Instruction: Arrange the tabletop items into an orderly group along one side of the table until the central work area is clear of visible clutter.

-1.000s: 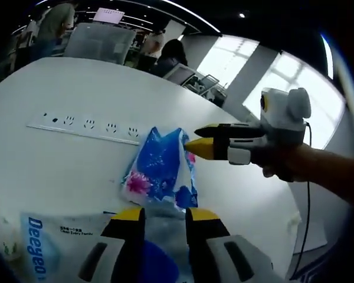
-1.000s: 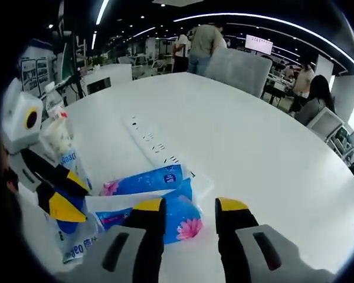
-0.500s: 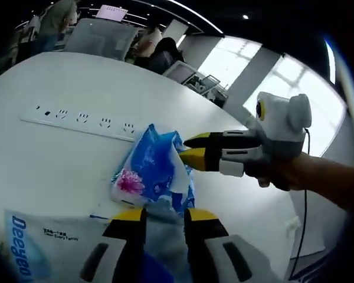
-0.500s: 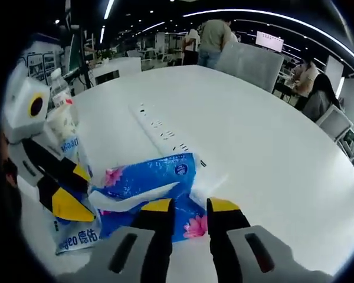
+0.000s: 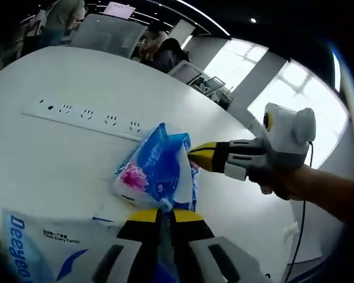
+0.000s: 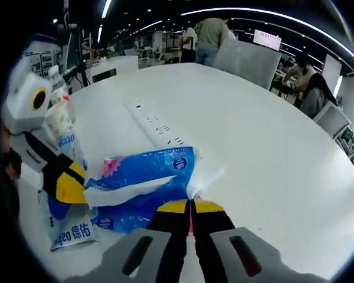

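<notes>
A blue tissue pack (image 5: 156, 171) with pink flowers sits between my two grippers on the white table (image 5: 47, 159). In the left gripper view my left gripper (image 5: 165, 213) is shut on the pack's near edge. The right gripper (image 5: 196, 158) comes in from the right, pinching the pack's far end. In the right gripper view my right gripper (image 6: 192, 206) is shut on a corner of the blue tissue pack (image 6: 143, 177), and the left gripper (image 6: 75, 180) holds its other end. A white and blue Deeyeo pack (image 5: 38, 247) lies under the left gripper.
A white power strip (image 5: 88, 114) lies across the table beyond the pack; the power strip (image 6: 158, 127) runs away from me in the right gripper view. The Deeyeo pack (image 6: 71, 229) and another white package (image 6: 58, 127) stand at the left. People and chairs are beyond the far edge.
Both grippers' jaws have gone from open to shut on opposite ends of the blue tissue pack. The pack has shifted a little and bunched up between them.
</notes>
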The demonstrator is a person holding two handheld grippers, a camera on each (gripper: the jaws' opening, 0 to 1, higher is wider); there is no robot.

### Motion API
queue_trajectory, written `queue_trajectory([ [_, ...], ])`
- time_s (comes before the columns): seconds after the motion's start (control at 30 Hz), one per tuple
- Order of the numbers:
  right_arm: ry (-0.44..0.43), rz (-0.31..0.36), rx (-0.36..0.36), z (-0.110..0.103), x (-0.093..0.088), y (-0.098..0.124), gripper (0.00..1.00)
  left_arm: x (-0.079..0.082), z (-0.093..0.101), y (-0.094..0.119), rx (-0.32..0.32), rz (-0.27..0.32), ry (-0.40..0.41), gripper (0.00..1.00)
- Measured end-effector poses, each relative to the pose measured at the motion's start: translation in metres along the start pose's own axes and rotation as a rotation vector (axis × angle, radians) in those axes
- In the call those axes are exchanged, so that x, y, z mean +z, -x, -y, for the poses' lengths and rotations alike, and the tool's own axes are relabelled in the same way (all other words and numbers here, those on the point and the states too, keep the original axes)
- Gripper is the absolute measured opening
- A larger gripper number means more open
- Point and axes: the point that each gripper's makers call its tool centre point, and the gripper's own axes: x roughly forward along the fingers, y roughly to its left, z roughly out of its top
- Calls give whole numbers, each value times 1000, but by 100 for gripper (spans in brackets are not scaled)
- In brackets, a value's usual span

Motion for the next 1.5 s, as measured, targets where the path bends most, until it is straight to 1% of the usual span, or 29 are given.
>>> queue_trajectory([
  [0.17,15,10,-14,1,5,8,0,3,2,5,4,12,-28,2],
  [0.27,22,24,-25,2,10,17,0,6,5,8,-8,19,-23,1],
  [0.33,27,31,-36,5,12,20,0,10,9,11,-18,38,-31,1],
  [0.4,31,42,-51,7,16,28,0,15,12,15,-24,52,-48,1],
  [0.47,31,49,-61,8,20,34,0,18,16,18,-31,61,-45,1],
  [0.6,39,57,-74,9,24,46,0,21,22,24,-41,68,-58,1],
  [0.67,41,58,-83,8,27,57,0,23,26,28,-47,72,-63,0],
  [0.8,39,62,-100,9,24,68,0,23,34,34,-59,73,-96,0],
  [0.93,31,65,-114,6,21,81,0,21,41,40,-68,68,-126,0],
  [0.97,28,68,-122,2,20,88,0,21,42,42,-69,66,-133,0],
  [1.07,25,72,-136,-1,16,95,0,18,45,45,-74,56,-154,0],
  [1.17,9,79,-152,-7,13,107,0,15,48,48,-78,44,-168,0],
  [1.3,-28,80,-174,-14,0,120,0,8,54,53,-88,27,-201,0],
  [1.37,-62,87,-182,-15,-7,127,0,3,57,55,-94,19,-218,0],
  [1.5,-80,94,-203,-23,-19,140,0,-5,63,58,-105,8,-253,0],
])
